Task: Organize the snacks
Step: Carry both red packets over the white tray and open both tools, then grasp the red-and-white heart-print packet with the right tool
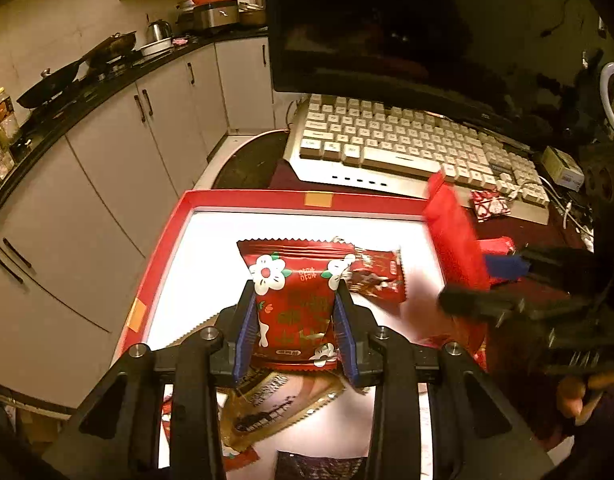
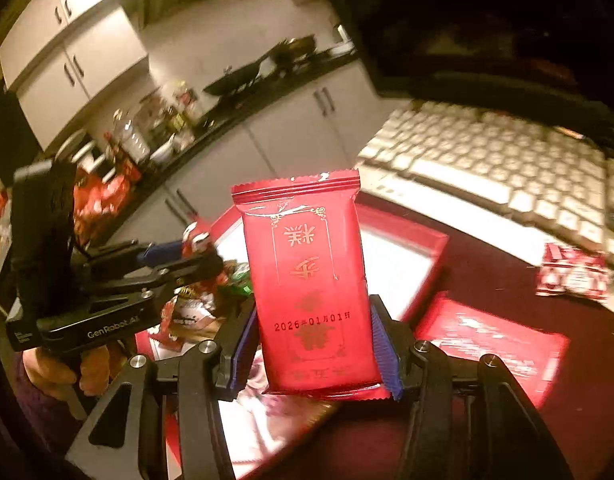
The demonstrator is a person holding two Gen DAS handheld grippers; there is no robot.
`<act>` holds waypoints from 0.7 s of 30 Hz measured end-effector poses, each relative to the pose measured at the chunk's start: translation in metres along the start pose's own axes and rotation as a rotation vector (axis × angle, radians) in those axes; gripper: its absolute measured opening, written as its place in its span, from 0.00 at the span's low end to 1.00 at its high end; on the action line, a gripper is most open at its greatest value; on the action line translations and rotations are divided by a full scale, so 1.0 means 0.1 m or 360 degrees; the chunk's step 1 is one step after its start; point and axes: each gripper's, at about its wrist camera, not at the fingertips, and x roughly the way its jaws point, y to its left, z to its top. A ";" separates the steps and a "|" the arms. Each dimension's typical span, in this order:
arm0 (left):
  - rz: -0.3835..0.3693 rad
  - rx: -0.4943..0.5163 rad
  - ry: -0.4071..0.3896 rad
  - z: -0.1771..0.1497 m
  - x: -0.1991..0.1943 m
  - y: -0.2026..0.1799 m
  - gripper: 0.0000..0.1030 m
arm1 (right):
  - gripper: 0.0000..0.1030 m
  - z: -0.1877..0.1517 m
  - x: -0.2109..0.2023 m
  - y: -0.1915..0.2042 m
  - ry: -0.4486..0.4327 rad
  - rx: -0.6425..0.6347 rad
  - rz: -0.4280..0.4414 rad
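Note:
My left gripper (image 1: 295, 292) is shut on a red snack packet with white flowers (image 1: 295, 280), held upright over a red-rimmed box (image 1: 267, 198) with a white floor. A red-brown packet (image 1: 381, 276) lies flat in the box behind it, and a gold-brown packet (image 1: 275, 400) lies below my fingers. My right gripper (image 2: 314, 308) is shut on a plain red packet with gold characters (image 2: 307, 280), upright above the box's right rim (image 2: 407, 224). In the left wrist view the right gripper (image 1: 475, 284) and its packet (image 1: 453, 236) show blurred at the right. The left gripper (image 2: 187, 252) appears at the left of the right wrist view.
A white keyboard (image 1: 407, 140) and a dark monitor (image 1: 367, 28) stand behind the box. A small red-and-white packet (image 1: 490, 205) lies by the keyboard. A flat red lid-like piece (image 2: 495, 344) lies on the dark red table at right. Kitchen cabinets (image 1: 107, 184) run along the left.

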 end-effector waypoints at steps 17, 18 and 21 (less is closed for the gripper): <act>-0.0050 0.0056 -0.0026 -0.05 -0.03 -0.19 0.45 | 0.61 0.03 -0.80 -1.42 -0.0353 0.0527 -0.0406; -0.0064 0.0063 -0.0023 -0.05 -0.03 -0.22 0.45 | 0.61 -0.01 -0.84 -1.55 -0.0349 0.0591 -0.0429; -0.0106 0.0096 -0.0017 -0.07 -0.04 -0.32 0.45 | 0.61 -0.05 -0.84 -1.75 -0.0321 0.0701 -0.0479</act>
